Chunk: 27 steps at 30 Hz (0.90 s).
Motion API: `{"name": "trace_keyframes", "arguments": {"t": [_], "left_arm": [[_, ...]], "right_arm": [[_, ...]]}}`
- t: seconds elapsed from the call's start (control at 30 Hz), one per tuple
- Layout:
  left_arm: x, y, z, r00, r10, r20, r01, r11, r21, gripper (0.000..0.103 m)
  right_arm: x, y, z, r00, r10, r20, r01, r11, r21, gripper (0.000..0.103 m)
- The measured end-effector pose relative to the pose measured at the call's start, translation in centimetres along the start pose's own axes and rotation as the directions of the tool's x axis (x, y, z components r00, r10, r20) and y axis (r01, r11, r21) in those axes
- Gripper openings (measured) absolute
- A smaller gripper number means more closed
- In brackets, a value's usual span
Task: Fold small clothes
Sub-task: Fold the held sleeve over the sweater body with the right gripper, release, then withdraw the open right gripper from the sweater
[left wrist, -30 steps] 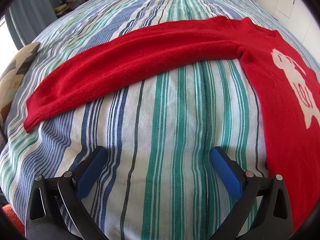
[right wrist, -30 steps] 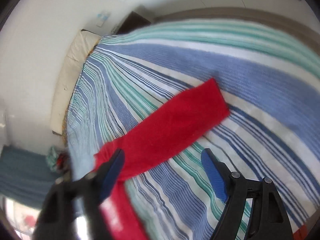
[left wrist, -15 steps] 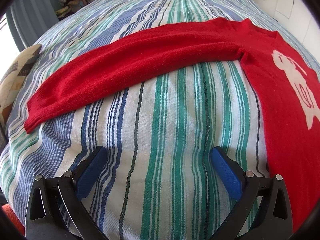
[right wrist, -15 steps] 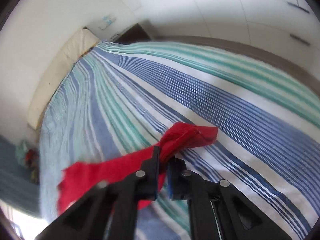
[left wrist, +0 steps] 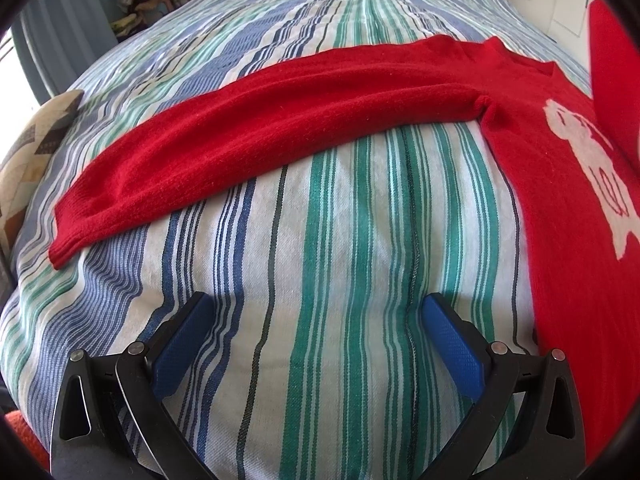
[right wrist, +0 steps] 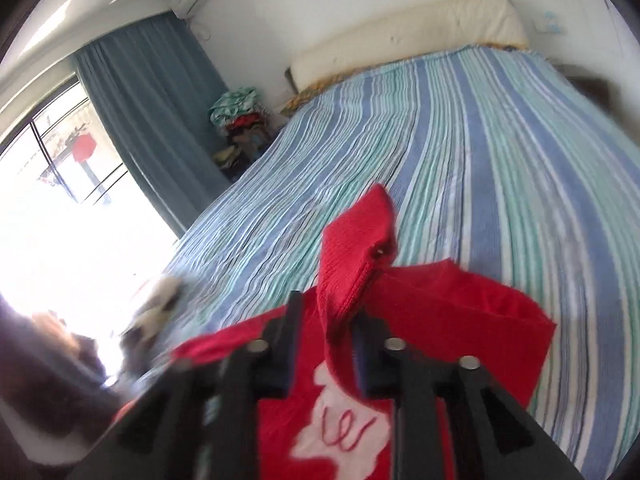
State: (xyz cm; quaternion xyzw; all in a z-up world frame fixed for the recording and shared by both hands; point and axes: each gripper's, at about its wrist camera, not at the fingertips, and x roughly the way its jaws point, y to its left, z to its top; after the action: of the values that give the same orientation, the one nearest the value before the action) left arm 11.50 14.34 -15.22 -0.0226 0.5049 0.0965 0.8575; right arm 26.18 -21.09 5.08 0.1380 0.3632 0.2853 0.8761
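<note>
A red sweater with a white figure lies flat on the striped bedspread. Its left sleeve stretches out across the bed. My left gripper hangs open over bare bedspread, short of that sleeve, with nothing between its fingers. In the right wrist view the other sleeve's cuff stands up between the jaws of my right gripper, above the sweater's chest. Those jaws are opening and the pads do not seem to press the cuff. That raised sleeve also shows at the left wrist view's right edge.
A pile of clothes sits beside the bed by the blue curtain and a bright window. A cream headboard cushion runs along the far wall. A patterned cushion lies at the bed's left edge.
My right gripper shut on the right sleeve's end, lifted it and swung it over the sweater's chest while rolling; its jaws have now come apart. The left gripper stayed still.
</note>
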Motion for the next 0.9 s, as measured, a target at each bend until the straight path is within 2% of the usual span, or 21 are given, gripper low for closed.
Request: {"name": "trace_keyframes", "arguments": {"t": [0.03,0.1,0.13,0.2,0.3,0.43,0.47,0.57,0.63,0.7,0.77,0.83,0.9], "left_arm": [[0.0,0.0,0.0,1.000,-0.001,0.000,0.001,1.000,-0.001,0.103],[0.0,0.0,0.0,1.000,-0.001,-0.002,0.001,1.000,-0.001,0.103],[0.0,0.0,0.0,1.000,0.000,-0.003,0.000,1.000,-0.001,0.103],[0.1,-0.1,0.1,1.000,0.002,-0.006,-0.002,1.000,0.000,0.103],[0.2,-0.1,0.3,1.000,0.007,-0.007,-0.007,1.000,0.001,0.103],[0.2,-0.1,0.2,1.000,0.009,-0.002,-0.009,1.000,0.001,0.103],[0.2,-0.1,0.2,1.000,0.009,0.000,-0.009,1.000,0.001,0.103],[0.1,-0.2,0.1,1.000,0.011,0.005,-0.011,1.000,0.002,0.103],[0.1,-0.1,0.1,1.000,0.012,0.008,-0.012,1.000,0.002,0.103],[0.0,-0.2,0.0,1.000,0.011,0.010,-0.011,1.000,0.002,0.103],[0.0,-0.2,0.0,1.000,0.012,0.011,-0.012,1.000,0.001,0.103],[0.0,-0.2,0.0,1.000,0.013,0.015,-0.013,1.000,0.001,0.103],[0.0,-0.2,-0.1,1.000,0.014,0.018,-0.014,1.000,0.002,0.103]], "right_arm": [[1.0,-0.1,-0.6,1.000,0.022,-0.015,-0.022,0.999,0.032,0.075],[1.0,-0.9,-1.7,0.996,0.088,0.010,-0.088,0.993,0.083,0.075],[0.7,-1.3,-2.1,0.996,0.086,0.019,-0.088,0.991,0.102,0.075],[-0.1,-3.1,-2.5,0.999,0.039,0.025,-0.042,0.992,0.118,0.075],[-1.4,-6.2,-3.8,0.997,-0.071,-0.002,0.071,0.987,0.141,0.075],[-2.4,-10.6,-6.3,0.977,-0.200,-0.075,0.210,0.963,0.167,0.075],[-2.2,-11.2,-7.1,0.961,-0.258,-0.099,0.270,0.953,0.138,0.075],[-0.9,-12.3,-9.3,0.893,-0.420,-0.159,0.427,0.904,0.009,0.075],[0.3,-12.9,-10.7,0.861,-0.468,-0.197,0.463,0.883,-0.074,0.075],[1.7,-12.8,-12.3,0.834,-0.495,-0.242,0.458,0.867,-0.195,0.075],[3.8,-12.7,-14.0,0.788,-0.554,-0.269,0.469,0.823,-0.321,0.074],[4.6,-13.6,-14.6,0.755,-0.612,-0.236,0.523,0.779,-0.346,0.074],[4.1,-14.9,-13.7,0.737,-0.655,-0.165,0.606,0.749,-0.266,0.074]]}}
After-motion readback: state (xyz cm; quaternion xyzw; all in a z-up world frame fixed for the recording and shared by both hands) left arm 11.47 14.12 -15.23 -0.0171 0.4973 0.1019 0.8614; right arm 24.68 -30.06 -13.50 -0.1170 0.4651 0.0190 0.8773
